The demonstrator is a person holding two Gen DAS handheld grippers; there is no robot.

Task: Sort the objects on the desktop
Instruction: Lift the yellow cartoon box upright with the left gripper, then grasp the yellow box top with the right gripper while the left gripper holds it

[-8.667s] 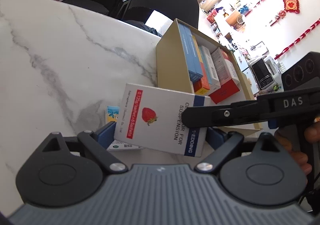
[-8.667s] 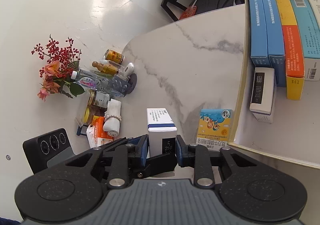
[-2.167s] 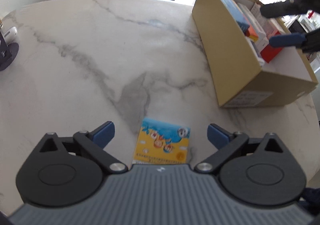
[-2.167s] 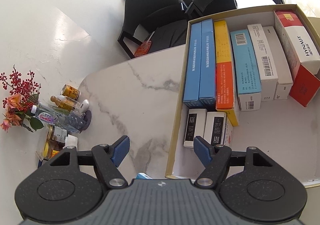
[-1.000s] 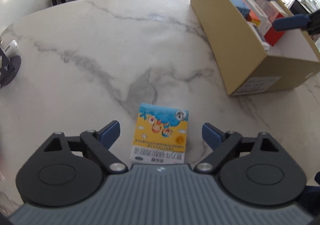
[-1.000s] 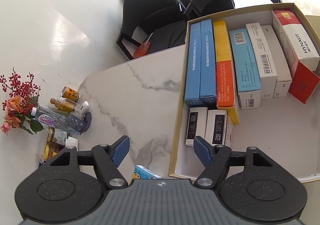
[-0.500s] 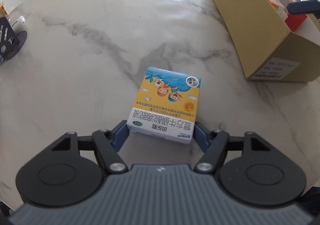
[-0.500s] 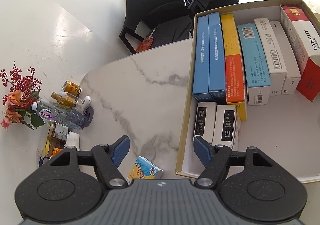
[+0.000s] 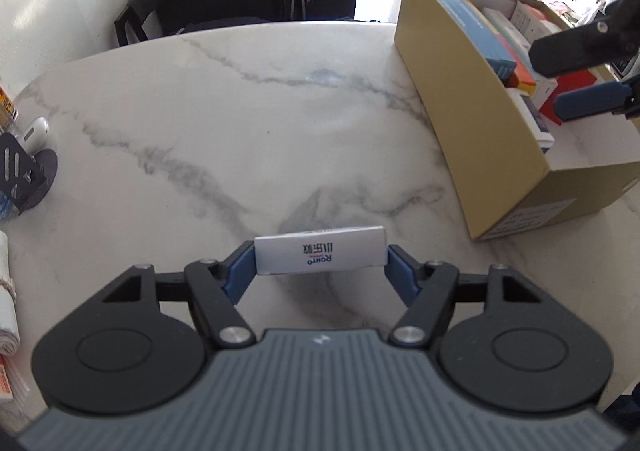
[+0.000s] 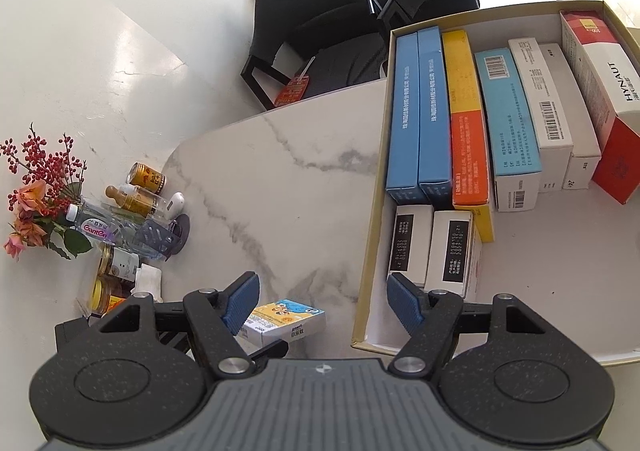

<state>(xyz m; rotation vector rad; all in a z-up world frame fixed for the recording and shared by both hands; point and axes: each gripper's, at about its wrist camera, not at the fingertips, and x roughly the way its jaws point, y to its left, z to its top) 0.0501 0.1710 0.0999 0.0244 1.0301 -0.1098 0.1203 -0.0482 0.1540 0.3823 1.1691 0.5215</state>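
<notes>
The table (image 9: 240,123) carries the carton (image 9: 472,155) at the left wrist view's two o'clock, its open top showing upright packs with bare floor at the near end. That bearing is what the coming move seems to turn on: the box (image 9: 320,255) must travel up and right from the left gripper (image 9: 320,271) to clear the carton's near wall.

The left gripper is clenched on the box, a blue pad pressed on each short end, so the box's long axis runs nine to three across the fingers, at their tips. In the right wrist view the box (image 10: 286,321) appears tilted and seemingly clear of the marble.

The right gripper (image 10: 322,301) hangs over the carton's (image 10: 370,235) near corner, released, nothing between its pads. It is nearer the carton, but the left holds the box.
</notes>
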